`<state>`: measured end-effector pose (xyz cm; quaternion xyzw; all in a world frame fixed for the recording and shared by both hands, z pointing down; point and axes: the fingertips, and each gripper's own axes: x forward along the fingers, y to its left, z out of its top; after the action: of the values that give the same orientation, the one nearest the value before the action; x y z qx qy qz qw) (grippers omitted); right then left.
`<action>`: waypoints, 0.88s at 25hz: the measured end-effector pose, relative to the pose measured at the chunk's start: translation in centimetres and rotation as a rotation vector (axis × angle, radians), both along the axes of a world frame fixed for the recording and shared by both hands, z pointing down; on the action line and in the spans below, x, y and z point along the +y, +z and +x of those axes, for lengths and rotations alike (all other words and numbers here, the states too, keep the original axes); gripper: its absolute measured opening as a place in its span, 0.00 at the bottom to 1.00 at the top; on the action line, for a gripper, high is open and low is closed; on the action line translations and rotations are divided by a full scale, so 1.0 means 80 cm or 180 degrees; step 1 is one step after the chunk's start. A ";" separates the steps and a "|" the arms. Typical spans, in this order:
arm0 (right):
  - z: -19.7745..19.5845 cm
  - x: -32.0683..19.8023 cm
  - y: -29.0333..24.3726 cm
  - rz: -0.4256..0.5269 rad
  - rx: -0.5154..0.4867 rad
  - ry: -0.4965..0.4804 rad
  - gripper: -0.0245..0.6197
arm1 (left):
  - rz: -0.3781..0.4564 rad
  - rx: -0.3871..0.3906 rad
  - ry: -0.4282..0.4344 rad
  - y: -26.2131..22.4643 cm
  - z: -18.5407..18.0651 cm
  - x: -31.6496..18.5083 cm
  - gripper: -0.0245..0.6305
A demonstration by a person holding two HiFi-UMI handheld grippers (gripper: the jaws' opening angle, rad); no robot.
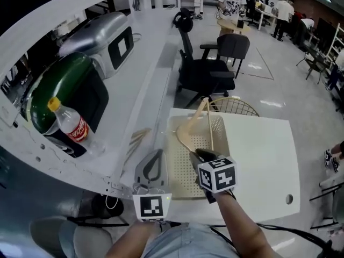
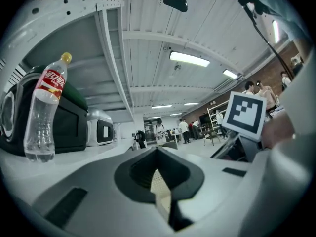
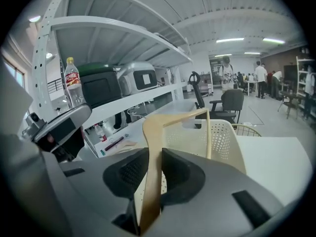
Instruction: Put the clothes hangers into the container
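A wooden clothes hanger hangs tilted over the far end of a cream perforated basket on the white table. My right gripper is shut on the hanger's lower arm, above the basket. In the right gripper view the hanger runs up between the jaws of the right gripper, with the basket just behind. My left gripper is at the basket's left side. In the left gripper view a cream perforated strip of the basket wall is pinched in the left gripper.
A white shelf on the left carries a cola bottle, a green-and-black box and a silver one. A black office chair and a wire chair back stand beyond the table. People stand far off.
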<state>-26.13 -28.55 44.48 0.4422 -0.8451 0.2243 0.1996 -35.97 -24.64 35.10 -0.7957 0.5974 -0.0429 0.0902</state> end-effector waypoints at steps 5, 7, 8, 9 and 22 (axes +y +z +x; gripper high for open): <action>-0.004 -0.012 0.004 -0.0026 0.0004 0.0065 0.18 | -0.0063 0.0101 0.0081 0.007 -0.001 -0.013 0.05; -0.007 -0.016 0.008 -0.0036 0.0021 0.0070 0.18 | -0.0071 0.0114 0.0085 0.008 -0.004 -0.017 0.06; -0.008 -0.019 0.010 -0.0036 0.0033 0.0068 0.18 | -0.0080 0.0120 0.0083 0.008 -0.005 -0.020 0.05; -0.009 -0.022 0.011 -0.0035 0.0044 0.0064 0.18 | -0.0085 0.0127 0.0080 0.008 -0.006 -0.023 0.05; -0.022 -0.024 0.073 -0.0337 0.0125 -0.0079 0.18 | -0.0170 0.0135 -0.0012 0.020 -0.020 -0.038 0.06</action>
<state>-27.90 -30.46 50.29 0.4249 -0.8334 0.2575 0.2420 -37.59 -27.72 36.72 -0.7974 0.5993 -0.0421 0.0562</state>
